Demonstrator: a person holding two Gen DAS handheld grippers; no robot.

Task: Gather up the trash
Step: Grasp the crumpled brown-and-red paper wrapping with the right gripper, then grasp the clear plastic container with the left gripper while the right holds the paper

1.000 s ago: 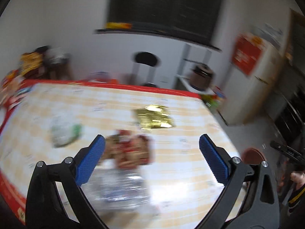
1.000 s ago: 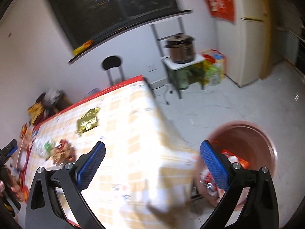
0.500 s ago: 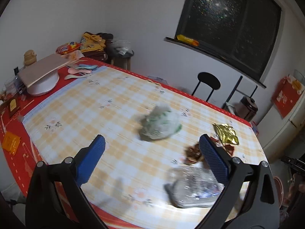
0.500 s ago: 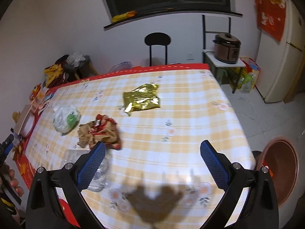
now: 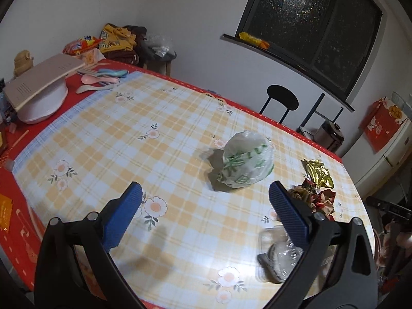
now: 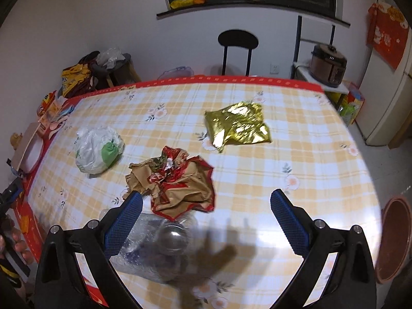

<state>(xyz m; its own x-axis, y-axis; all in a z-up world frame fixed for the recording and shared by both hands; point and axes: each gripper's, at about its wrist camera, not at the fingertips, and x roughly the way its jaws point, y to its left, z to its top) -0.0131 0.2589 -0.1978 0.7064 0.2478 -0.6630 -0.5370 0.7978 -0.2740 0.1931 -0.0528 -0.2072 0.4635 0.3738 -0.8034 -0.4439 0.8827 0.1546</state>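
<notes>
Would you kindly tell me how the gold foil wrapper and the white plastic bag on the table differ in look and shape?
The gold foil wrapper is shiny metallic gold, while the white plastic bag is dull, translucent white with green print. The wrapper lies nearly flat and creased; the bag is bunched into a rounded lump that stands higher. The wrapper is toward the table's far right, the bag toward the left. Both lie loose on the checked tablecloth, untouched by either gripper.

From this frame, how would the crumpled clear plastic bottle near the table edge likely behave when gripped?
The clear plastic bottle looks thin-walled and already crushed, so it would probably buckle further. It appears empty, so likely light. Its glossy surface may slip between the pads of the open right gripper.
</notes>
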